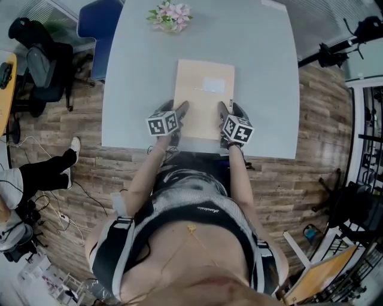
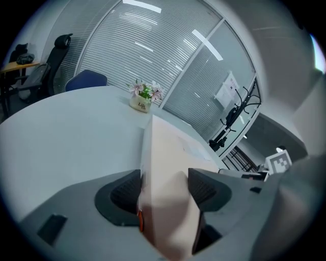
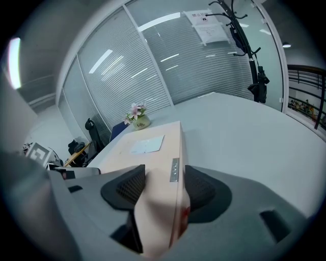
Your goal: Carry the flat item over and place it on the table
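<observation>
The flat beige cardboard box (image 1: pixel 204 95) lies face up on the pale grey table (image 1: pixel 263 72), in the middle of its width and close to its near edge, where the person stands. As far as these views show, the carrying is done and the box appears to rest flat on the tabletop, though whether its near end has fully settled cannot be told. What seems left is letting go and drawing both tools back off the table.

The left gripper (image 1: pixel 178 113) is clamped on the box's corner towards the table's near left, with a pad against each face. The right gripper (image 1: pixel 229 112) holds the corner towards the table's near right in the same way, its jaws set wide because the box's thickness fills them.

By count there is one box, with one white label (image 1: pixel 213 84) on its top face. There are two grippers and one table. One small pot of pink flowers (image 1: pixel 170 17) stands at the table's far edge, and one blue chair (image 1: pixel 99 24) sits just beyond the table's far left corner.
</observation>
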### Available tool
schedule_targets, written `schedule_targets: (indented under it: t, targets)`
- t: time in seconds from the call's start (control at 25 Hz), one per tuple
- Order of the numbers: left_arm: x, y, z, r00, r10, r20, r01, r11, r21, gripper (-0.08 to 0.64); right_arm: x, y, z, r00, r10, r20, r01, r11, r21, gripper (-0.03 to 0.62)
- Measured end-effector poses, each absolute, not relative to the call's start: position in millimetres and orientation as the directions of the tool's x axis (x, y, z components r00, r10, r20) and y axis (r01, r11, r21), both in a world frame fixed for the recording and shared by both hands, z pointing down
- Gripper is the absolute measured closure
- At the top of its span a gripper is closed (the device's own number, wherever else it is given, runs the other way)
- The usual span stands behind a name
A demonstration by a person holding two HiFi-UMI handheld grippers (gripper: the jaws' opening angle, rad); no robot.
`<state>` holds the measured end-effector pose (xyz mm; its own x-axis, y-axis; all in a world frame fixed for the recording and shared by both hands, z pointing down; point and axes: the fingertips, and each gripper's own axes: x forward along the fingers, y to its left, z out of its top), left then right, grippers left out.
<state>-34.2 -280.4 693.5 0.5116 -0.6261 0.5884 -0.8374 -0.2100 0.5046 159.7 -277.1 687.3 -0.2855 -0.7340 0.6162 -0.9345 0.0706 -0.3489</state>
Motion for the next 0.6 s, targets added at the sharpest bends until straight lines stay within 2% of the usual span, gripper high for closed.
schedule_targets:
  t: [0.6]
  targets:
    - [-36.8,-279.5,700.4,0.542,-0.612,0.576,-0.808,-0.192,0.557,0.267,158.4,-276.8,688.4,-0.243,-0.734,0.634,-0.955,0.069,-0.287,0.342]
